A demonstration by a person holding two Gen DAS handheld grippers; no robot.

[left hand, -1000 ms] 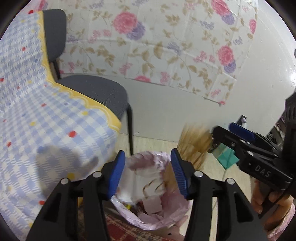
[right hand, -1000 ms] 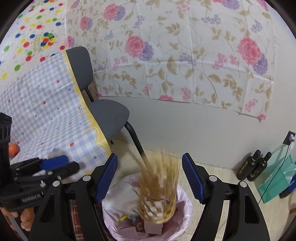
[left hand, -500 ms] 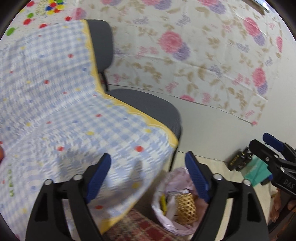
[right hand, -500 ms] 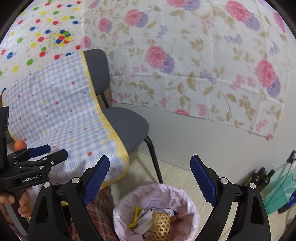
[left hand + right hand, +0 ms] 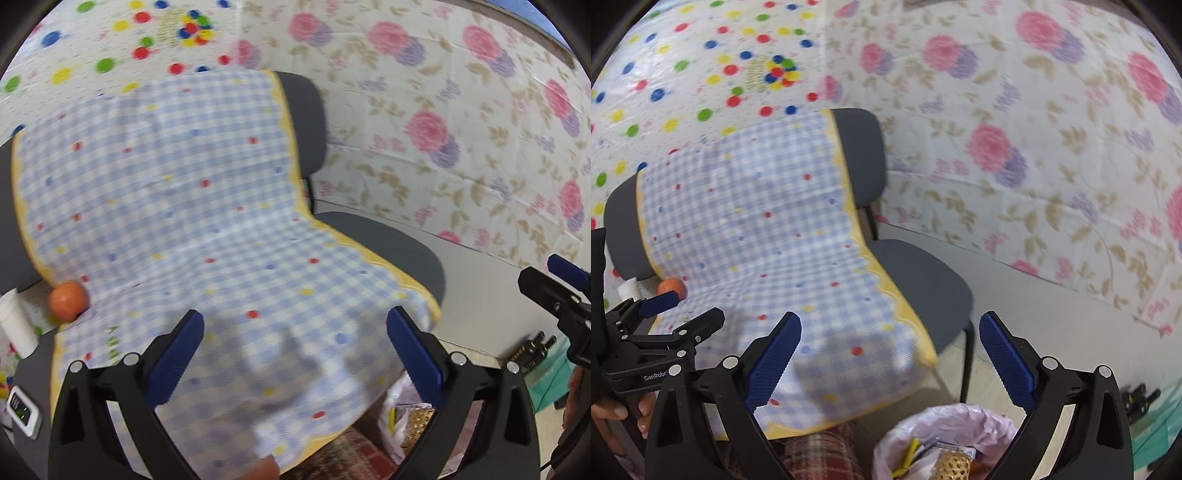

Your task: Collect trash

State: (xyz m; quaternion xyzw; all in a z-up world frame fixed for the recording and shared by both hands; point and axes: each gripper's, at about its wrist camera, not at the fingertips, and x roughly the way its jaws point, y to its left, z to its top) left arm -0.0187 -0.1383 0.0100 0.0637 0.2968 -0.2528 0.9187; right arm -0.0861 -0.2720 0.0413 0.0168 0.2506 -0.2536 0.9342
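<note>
Pink plastic lines the trash bin (image 5: 945,435) sitting on the floor, near right of the grey chair (image 5: 923,280). Inside it there's a woven basket-like thing (image 5: 955,467), some yellow scraps and paper. Both the left tongs (image 5: 295,354) and the right tongs (image 5: 890,354) have just been opening and now stand wide apart with nothing between them. A blue checked cloth (image 5: 177,206) drapes over the chairs, with an orange ball (image 5: 68,301) at its far left edge.
</note>
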